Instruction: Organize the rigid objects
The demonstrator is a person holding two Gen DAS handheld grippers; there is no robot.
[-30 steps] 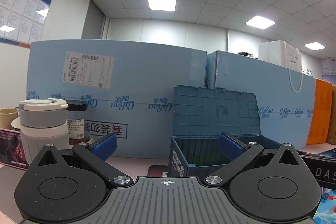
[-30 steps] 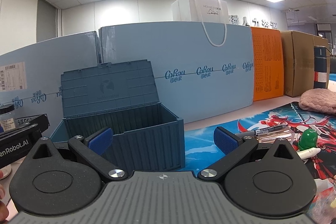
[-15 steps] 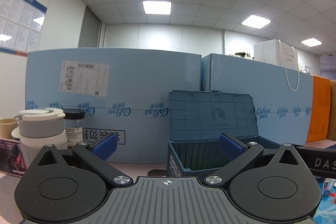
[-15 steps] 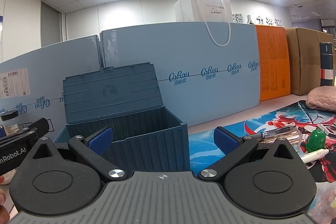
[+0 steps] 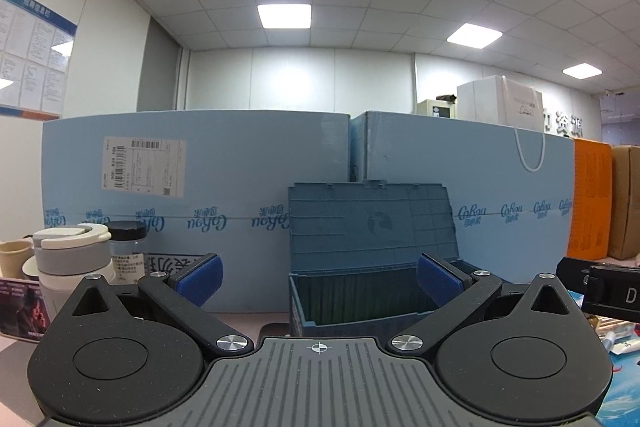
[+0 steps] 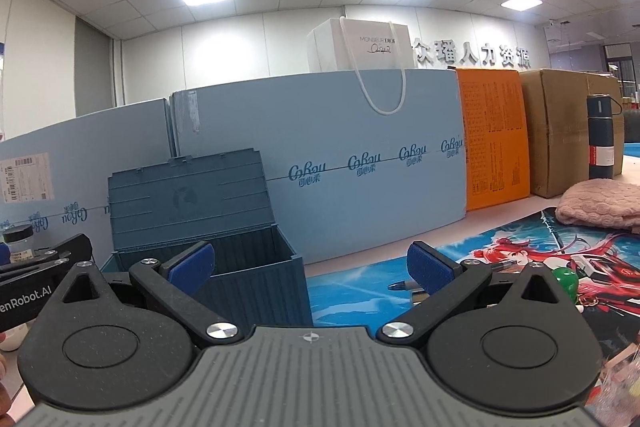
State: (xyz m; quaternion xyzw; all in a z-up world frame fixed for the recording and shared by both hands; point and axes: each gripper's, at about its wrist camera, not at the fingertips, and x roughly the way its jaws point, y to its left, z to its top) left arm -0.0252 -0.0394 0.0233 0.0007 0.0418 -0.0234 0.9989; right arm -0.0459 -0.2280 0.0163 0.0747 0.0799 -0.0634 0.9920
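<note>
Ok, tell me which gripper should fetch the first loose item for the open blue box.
Right. The right gripper is open, with a pen just ahead on the mat; the left gripper faces only the blue box.

Storage box [image 5: 362,303] ahead on table [image 5: 248,319], lid raised behind it, leaning back toward foam boards [image 5: 192,195] standing along the rear. Left of box: lidded cup [image 5: 68,259], jar [image 5: 127,247] just behind and beside it, paper cup [image 5: 14,259] farther left. Right of box: printed mat [image 6: 352,291] with pens [image 6: 404,285] lying on it, knitted cloth [image 6: 600,201] at its far right. Paper bag [image 6: 360,45] atop boards; cartons [image 6: 560,131] right of boards, flask [image 6: 604,137] before them.
</note>
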